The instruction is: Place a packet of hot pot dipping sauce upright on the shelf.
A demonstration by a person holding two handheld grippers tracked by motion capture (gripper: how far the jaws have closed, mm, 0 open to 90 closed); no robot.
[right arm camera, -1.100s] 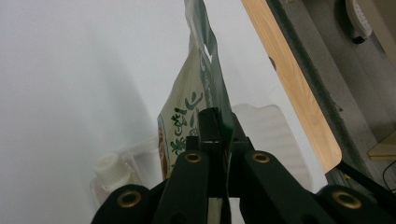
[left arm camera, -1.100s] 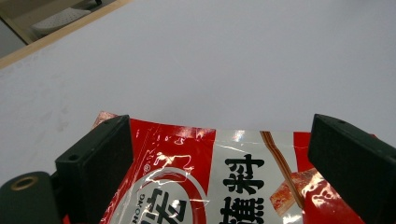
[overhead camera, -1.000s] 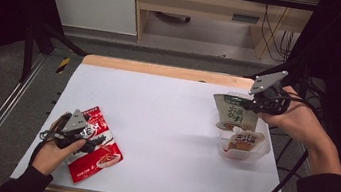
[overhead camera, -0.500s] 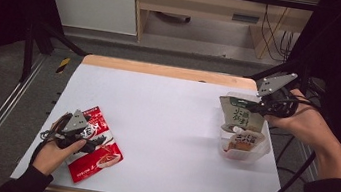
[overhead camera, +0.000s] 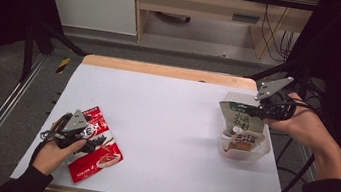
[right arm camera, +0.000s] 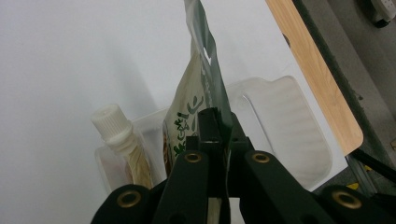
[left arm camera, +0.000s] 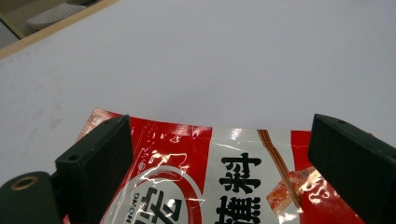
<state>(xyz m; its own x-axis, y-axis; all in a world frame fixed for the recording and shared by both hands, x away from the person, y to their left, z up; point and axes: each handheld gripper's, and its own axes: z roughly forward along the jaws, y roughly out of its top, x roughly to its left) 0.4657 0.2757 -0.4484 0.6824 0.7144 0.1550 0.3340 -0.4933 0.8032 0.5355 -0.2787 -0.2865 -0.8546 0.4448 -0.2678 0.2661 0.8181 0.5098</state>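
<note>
Right gripper [overhead camera: 261, 110] clenched on green pouch's [overhead camera: 242, 120] top edge, pouch hanging upright over clear tray [overhead camera: 260, 151] beside capped sachet [right arm camera: 122, 140]; advise lowering straight down, releasing only once bottom seats inside tray

In the left gripper view, the red packet [left arm camera: 224, 182] runs off the bottom edge, so its printed label is cut short. In the high view, the left gripper [overhead camera: 82, 140] covers part of that packet. In the right gripper view, the green pouch [right arm camera: 201, 107] hides part of the clear tray [right arm camera: 285, 135], and the pouch's top leaves the frame. The small print on the pouch is too small to read.
</note>
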